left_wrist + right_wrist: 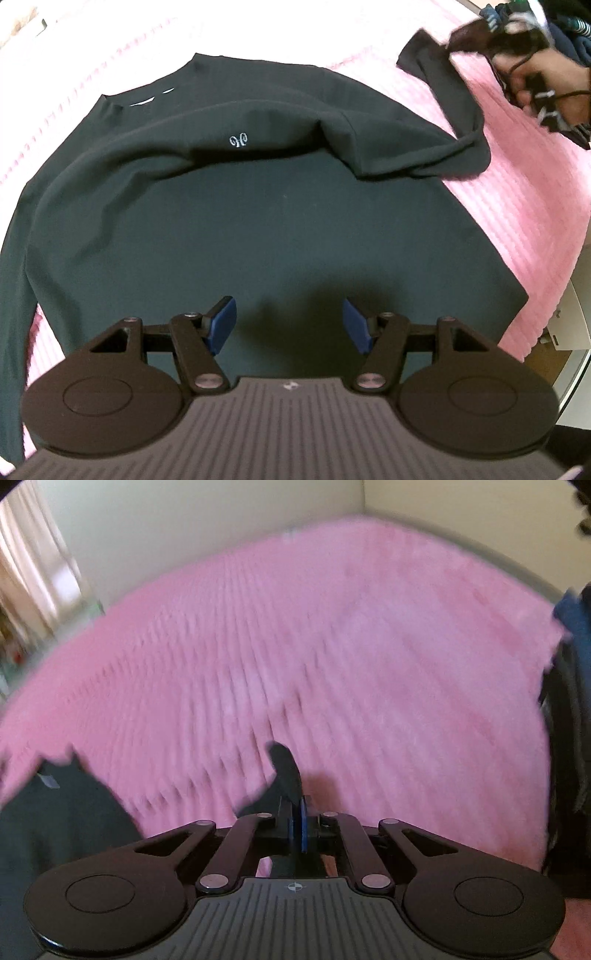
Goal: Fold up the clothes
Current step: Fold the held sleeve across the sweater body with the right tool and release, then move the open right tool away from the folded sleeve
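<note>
Across the middle of the left wrist frame the dark shirt [258, 229] lies on the pink bed [535, 206], my left gripper [289, 325] spread above its hem, while my right gripper [300, 825] clamps the sleeve [458, 103] for folding inward.

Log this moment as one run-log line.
step: folding shirt sleeve | left gripper: open, over shirt | right gripper: shut on sleeve | surface: pink blanket

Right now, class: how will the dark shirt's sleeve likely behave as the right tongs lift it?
The sleeve probably stays floppy: it twists and sags from the right tongs. It seems light, hanging from one small pinch. The shirt likely drags, bunching near the shoulder.
</note>
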Demonstrator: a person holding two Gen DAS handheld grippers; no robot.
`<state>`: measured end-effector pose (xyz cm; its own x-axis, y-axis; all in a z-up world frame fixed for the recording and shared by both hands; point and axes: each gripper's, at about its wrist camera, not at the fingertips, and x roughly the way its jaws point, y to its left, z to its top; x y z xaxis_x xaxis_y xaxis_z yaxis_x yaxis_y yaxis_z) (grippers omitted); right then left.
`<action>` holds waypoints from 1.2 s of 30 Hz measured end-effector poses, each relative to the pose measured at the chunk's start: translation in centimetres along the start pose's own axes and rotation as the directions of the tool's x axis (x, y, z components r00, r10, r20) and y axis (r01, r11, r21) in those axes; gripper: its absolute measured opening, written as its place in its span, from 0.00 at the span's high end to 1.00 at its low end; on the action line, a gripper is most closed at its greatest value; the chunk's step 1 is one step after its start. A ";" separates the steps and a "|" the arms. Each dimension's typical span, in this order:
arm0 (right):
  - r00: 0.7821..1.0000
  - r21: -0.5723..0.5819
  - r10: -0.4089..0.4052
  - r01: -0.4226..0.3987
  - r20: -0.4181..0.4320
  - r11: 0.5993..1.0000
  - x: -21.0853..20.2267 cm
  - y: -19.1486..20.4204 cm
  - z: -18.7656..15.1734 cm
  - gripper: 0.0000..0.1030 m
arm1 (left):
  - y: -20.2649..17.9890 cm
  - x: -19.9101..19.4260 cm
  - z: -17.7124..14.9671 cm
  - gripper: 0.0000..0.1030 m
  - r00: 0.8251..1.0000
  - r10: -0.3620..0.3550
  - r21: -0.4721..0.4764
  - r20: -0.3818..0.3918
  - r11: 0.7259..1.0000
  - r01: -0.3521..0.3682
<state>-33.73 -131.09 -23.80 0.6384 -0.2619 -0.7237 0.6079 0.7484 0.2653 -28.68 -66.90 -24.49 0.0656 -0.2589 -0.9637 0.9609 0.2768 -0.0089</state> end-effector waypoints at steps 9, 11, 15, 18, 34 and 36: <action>0.888 0.377 -0.406 0.308 0.215 0.873 -19.7 -7.1 -9.5 0.97 | -1.6 0.3 3.9 0.42 0.998 -0.047 0.076 0.049 0.996 0.043; 0.923 0.398 -0.381 0.328 0.060 0.857 -17.8 -8.3 -12.2 0.96 | -2.0 0.8 4.7 0.42 0.997 -0.052 0.099 0.054 0.994 0.047; 0.978 0.273 -0.207 0.191 0.028 0.943 -10.9 -5.2 -11.9 0.37 | -2.5 1.0 5.4 0.42 0.996 -0.045 0.118 0.070 0.992 0.037; 0.995 0.177 -0.084 0.074 0.047 0.981 -5.5 -2.5 -9.6 0.21 | -2.5 0.7 5.3 0.42 0.996 -0.038 0.102 0.081 0.994 0.030; 0.880 0.228 -0.295 0.222 0.372 0.948 -16.1 -3.4 -7.6 0.98 | -1.3 0.6 3.5 0.41 0.999 -0.019 0.039 0.039 0.999 0.017; 0.859 0.362 -0.433 0.325 0.274 0.874 -18.6 -6.2 -12.1 0.91 | -1.6 0.8 4.1 0.41 0.998 -0.033 0.057 0.046 0.998 0.030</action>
<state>-55.05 -123.49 -19.65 0.4142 -0.7162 -0.5617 0.9096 0.3483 0.2266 -29.05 -71.30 -24.19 0.0461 -0.3100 -0.9496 0.9762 0.2157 -0.0230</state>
